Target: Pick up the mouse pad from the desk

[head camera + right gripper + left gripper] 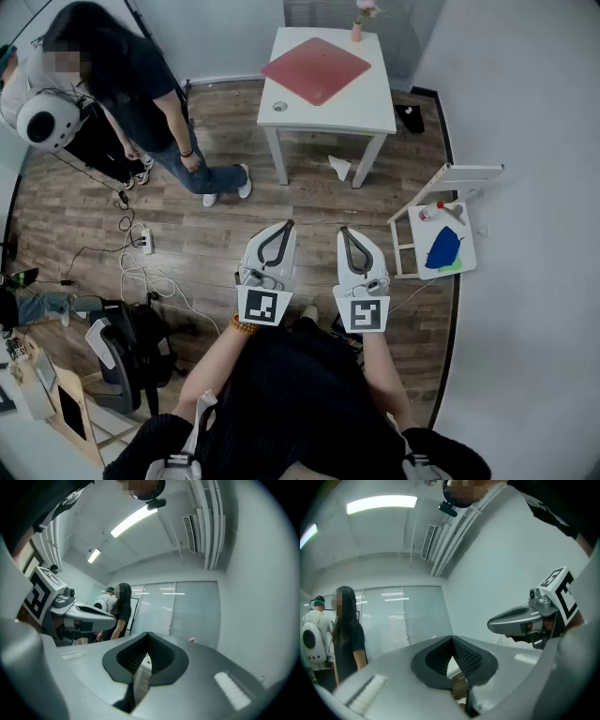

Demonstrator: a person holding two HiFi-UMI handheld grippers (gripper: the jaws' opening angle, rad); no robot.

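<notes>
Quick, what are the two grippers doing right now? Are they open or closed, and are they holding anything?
Left gripper: closed, holding nothing.
Right gripper: closed, holding nothing.

Surface [370, 105] is standing far middle, well ahead of both grippers. Mouse pad [316, 69] is lying on it, turned cornerwise, covering the left and centre. Vase [357, 28] is sitting at the far edge, just behind the pad's far corner. Crumpled paper [339, 168] is lying on the floor [225, 234] by the surface's right front leg.

Left gripper [289, 225] and right gripper [343, 229] are hanging side by side, near but apart, over the floor.

A person [141, 94] is standing left of the surface. Power strip [145, 242] is lying left of the left gripper.

Low rack [405, 246] is standing right, carrying a bottle [431, 212] behind a cloth [443, 249].
</notes>
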